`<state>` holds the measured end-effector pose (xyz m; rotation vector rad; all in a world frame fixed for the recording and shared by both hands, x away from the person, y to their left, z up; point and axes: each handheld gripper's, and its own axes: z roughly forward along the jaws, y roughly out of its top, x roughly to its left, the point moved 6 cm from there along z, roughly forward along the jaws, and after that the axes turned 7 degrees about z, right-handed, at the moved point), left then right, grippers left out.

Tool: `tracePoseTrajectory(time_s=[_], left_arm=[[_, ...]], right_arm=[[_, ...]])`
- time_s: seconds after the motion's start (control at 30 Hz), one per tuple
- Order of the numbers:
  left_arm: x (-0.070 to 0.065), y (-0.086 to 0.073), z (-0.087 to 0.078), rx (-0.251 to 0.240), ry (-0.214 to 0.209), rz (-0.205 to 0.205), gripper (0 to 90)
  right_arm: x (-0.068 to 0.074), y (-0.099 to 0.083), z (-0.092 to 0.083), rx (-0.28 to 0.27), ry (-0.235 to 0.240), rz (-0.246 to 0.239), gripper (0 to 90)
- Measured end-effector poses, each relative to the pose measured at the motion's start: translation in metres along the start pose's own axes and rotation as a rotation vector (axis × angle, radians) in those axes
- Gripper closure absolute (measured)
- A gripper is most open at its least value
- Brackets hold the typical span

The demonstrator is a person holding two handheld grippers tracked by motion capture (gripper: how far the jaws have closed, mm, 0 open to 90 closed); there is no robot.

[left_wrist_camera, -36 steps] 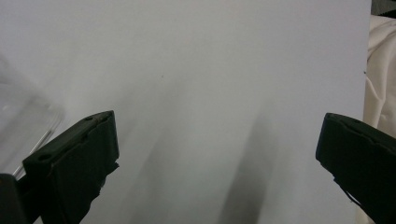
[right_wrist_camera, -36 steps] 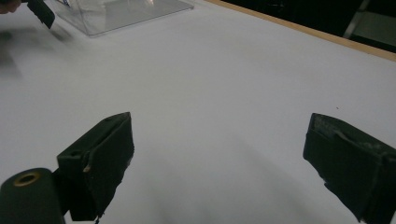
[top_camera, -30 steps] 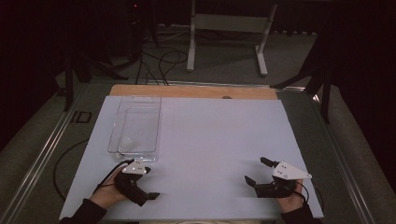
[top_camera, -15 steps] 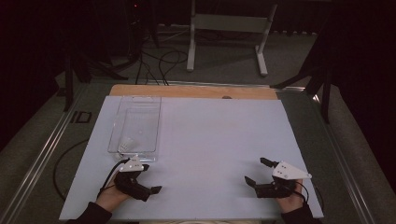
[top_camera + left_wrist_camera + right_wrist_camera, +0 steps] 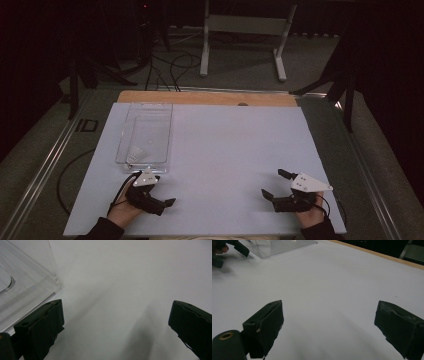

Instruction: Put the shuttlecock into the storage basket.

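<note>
White sheeting covers the table, with a wooden strip along its far edge; a clear plastic tray lies at the left; the left gripper sits just near of it, jaws wide apart, empty; the right gripper rests near-right, equally spread, holding nothing.

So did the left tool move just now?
Yes. The left tool has slid back toward the person, away from the near end of the clear tray, which stayed put.
</note>
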<state>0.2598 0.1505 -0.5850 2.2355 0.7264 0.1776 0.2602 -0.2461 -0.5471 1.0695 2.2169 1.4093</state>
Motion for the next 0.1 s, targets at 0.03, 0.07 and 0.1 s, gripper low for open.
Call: tracePoseTrajectory(time_s=[0.03, 0.07, 0.1], left_arm=[[0.0002, 0.0003, -0.0002, -0.004, -0.001, -0.005, 0.8], [0.0005, 0.0003, -0.0003, -0.004, 0.000, -0.004, 0.8], [0.0006, 0.0004, -0.0003, -0.005, -0.001, -0.004, 0.8]], right_arm=[[-0.0002, -0.0001, 0.0000, 0.001, -0.002, -0.002, 8.8], [-0.0003, -0.0001, 0.0001, 0.001, -0.002, -0.003, 8.8], [-0.0003, -0.0001, 0.0001, 0.002, 0.000, 0.000, 8.7]])
